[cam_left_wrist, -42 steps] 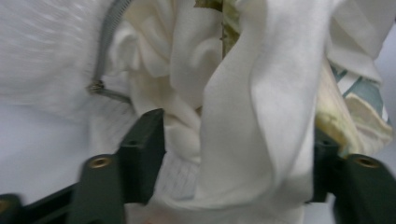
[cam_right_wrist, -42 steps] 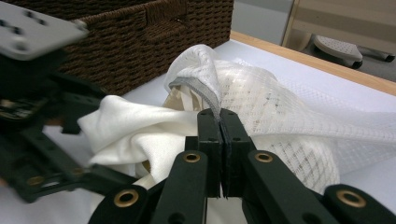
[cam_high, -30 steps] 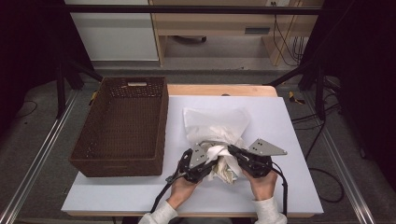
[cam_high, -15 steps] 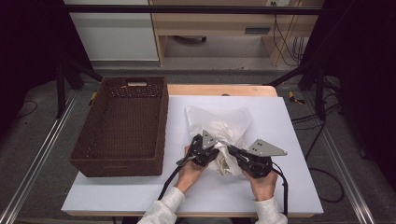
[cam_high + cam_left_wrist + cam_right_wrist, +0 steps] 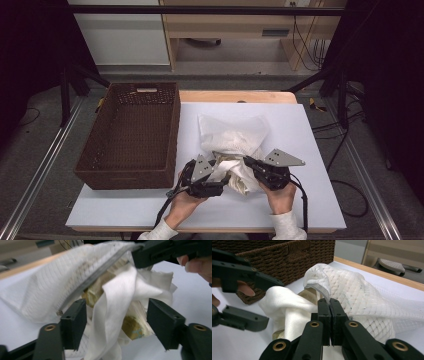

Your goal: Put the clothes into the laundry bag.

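Observation:
A white mesh bag (image 5: 232, 131) lies on the white table (image 5: 310, 150), its mouth toward the person. A crumpled white cloth (image 5: 239, 176) bulges out of that mouth. My right gripper (image 5: 247, 161) is shut on the bag's grey-edged rim (image 5: 322, 291) and holds it up, its jaws pinched together (image 5: 329, 302). My left gripper (image 5: 225, 176) has just been opening. Its jaws stand wide on either side of the cloth (image 5: 117, 305) without pressing it (image 5: 117, 320). In the left gripper view the right gripper (image 5: 140, 252) grips the rim at the top.
A dark brown woven basket (image 5: 172, 130) stands at the table's left, close beside the bag. A wooden strip (image 5: 235, 96) runs along the far edge. Bare white table lies to the right and front of the hands. Black stand legs flank the table.
The left gripper pushed forward into the bag's mouth, then drew back toward the person, and its jaws went from shut on the cloth to wide apart. The right gripper kept still on the rim.

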A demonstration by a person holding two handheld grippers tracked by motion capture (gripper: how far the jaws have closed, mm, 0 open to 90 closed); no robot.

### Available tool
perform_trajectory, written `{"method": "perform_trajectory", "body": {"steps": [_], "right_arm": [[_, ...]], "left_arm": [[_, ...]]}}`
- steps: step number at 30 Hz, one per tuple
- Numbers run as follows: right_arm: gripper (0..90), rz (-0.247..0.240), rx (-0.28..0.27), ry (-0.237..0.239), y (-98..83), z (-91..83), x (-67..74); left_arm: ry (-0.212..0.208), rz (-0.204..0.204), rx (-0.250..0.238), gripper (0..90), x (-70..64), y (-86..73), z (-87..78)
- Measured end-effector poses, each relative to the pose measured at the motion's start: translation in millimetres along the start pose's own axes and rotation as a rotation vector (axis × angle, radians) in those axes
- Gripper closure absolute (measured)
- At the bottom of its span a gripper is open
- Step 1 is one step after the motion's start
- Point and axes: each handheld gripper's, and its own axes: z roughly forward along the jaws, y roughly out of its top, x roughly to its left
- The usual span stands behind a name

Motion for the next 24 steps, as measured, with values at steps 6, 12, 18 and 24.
{"method": "perform_trajectory", "body": {"steps": [6,12,18,24], "right_arm": [[89.0,-0.002,-0.003,0.003,0.7,-1.1,0.0],[89.0,-0.007,-0.003,0.013,1.4,-0.3,1.1],[89.0,-0.016,-0.027,0.011,5.0,-6.6,1.8],[89.0,-0.022,-0.018,0.023,5.3,-6.1,3.1]], "left_arm": [[0.043,-0.025,0.092,60.8,10.4,1.3,36.7],[0.021,-0.052,0.079,81.2,7.5,3.6,58.8],[0.061,-0.005,0.032,81.9,-6.9,18.5,63.3],[0.092,-0.054,0.061,79.8,16.4,16.6,87.3]]}}
